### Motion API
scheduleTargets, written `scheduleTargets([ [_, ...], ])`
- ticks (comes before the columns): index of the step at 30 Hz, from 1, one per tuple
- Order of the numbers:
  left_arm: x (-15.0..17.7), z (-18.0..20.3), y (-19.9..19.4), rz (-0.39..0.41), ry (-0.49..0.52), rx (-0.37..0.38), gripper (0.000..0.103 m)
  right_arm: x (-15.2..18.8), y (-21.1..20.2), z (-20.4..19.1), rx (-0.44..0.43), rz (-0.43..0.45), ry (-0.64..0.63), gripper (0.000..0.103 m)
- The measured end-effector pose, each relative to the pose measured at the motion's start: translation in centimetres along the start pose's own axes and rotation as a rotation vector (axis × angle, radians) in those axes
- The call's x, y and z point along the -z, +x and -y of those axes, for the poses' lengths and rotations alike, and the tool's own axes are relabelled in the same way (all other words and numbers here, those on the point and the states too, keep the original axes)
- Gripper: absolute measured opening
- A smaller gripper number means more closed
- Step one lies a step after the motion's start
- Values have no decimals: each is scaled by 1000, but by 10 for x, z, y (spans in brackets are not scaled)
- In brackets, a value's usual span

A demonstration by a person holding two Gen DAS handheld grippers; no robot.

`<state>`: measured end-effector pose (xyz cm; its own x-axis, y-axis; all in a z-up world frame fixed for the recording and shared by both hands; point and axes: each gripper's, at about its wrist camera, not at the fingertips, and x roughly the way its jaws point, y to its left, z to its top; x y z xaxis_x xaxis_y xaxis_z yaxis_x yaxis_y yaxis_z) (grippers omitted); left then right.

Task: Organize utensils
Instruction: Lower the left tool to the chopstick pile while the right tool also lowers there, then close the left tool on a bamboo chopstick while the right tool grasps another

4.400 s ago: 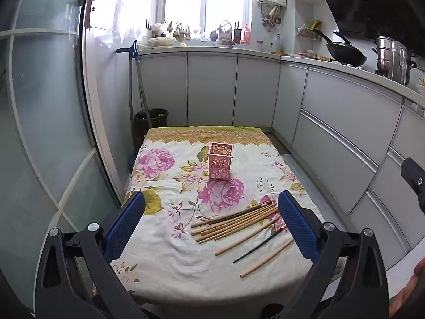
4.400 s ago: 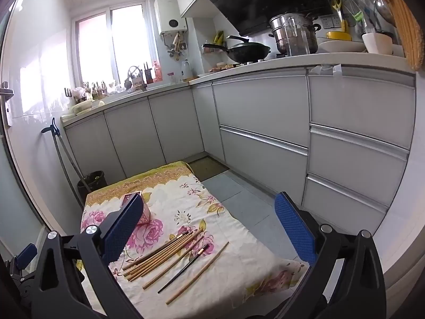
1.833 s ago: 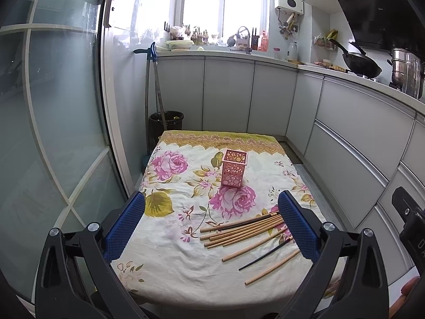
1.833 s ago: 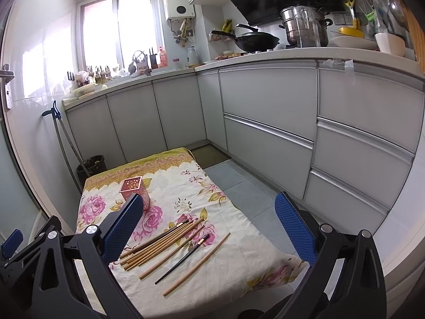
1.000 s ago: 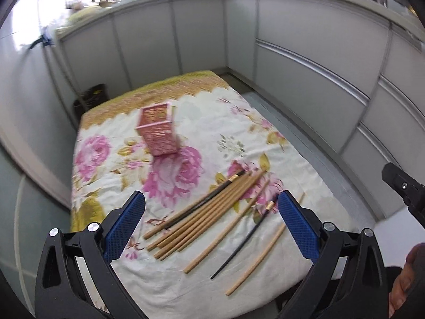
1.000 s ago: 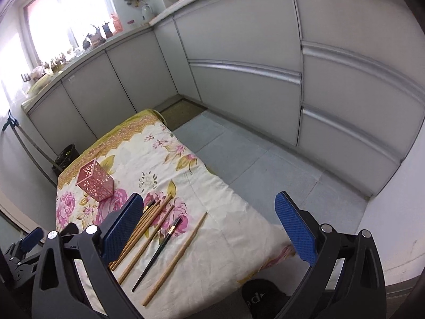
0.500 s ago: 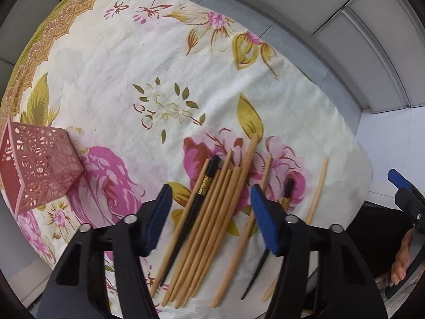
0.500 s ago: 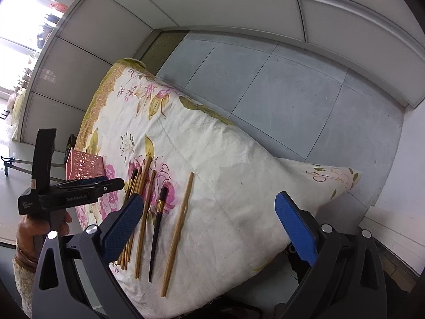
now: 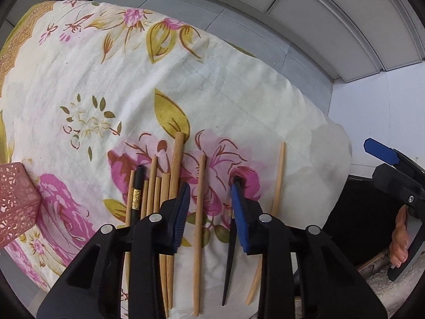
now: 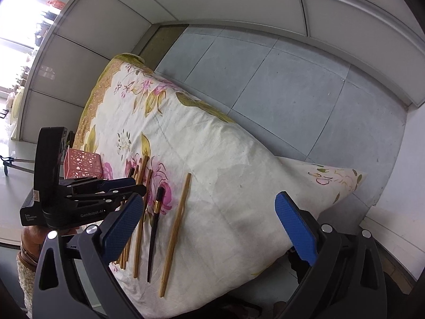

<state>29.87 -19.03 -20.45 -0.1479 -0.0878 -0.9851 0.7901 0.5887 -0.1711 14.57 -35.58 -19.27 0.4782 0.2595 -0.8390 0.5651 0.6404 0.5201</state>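
Note:
Several wooden chopsticks point(image 9: 170, 175) and two black ones lie side by side on a flowered cloth point(image 9: 106, 79). My left gripper point(image 9: 209, 188) points straight down over them with its jaws closing. One wooden chopstick point(image 9: 199, 212) lies between the pads, untouched. A black chopstick point(image 9: 229, 255) runs under the right pad point(image 9: 239, 207). A pink lattice holder point(image 9: 16, 199) stands at the left. My right gripper point(image 10: 209, 199) hangs open above the cloth's near edge, with nothing between its fingers. The right wrist view also takes in the left gripper point(image 10: 132, 186) over the bundle.
The cloth-covered table point(image 10: 239, 172) ends close to the chopsticks' near tips. Grey floor tiles point(image 10: 265, 79) and grey cabinet fronts point(image 10: 212, 0) lie beyond it. A single wooden chopstick point(image 10: 175, 228) lies apart on the right. A hand point(image 10: 29, 236) holds the left gripper.
My left gripper tipped down from a level look across the table, dropped close to the chopsticks, and narrowed its jaws around one wooden stick. My right gripper also tilted down and sank.

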Motion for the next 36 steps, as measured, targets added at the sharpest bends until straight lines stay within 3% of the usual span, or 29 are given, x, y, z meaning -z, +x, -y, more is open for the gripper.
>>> scheduleTargets([
  [7,-32,20,37,-40,-3,-30,18,0,-4,3,2,9,7,96],
  [17,-41,33,51,-72,11,-88,22,3,-3,-2,10,8,-10,96],
  [19,-39,30,51,-63,22,-82,31,3,-2,-3,17,14,-10,96],
  [23,-33,35,53,-36,56,-112,30,5,0,-7,30,14,-17,96],
  [25,-27,40,54,-14,78,-147,24,6,1,-9,42,18,-24,96],
  [32,-9,43,53,90,36,-160,5,10,4,-13,103,37,-41,96],
  [34,0,48,53,131,43,-187,4,11,6,-15,131,40,-50,96],
  [36,15,45,51,172,10,-164,4,12,7,-17,166,46,-49,96],
])
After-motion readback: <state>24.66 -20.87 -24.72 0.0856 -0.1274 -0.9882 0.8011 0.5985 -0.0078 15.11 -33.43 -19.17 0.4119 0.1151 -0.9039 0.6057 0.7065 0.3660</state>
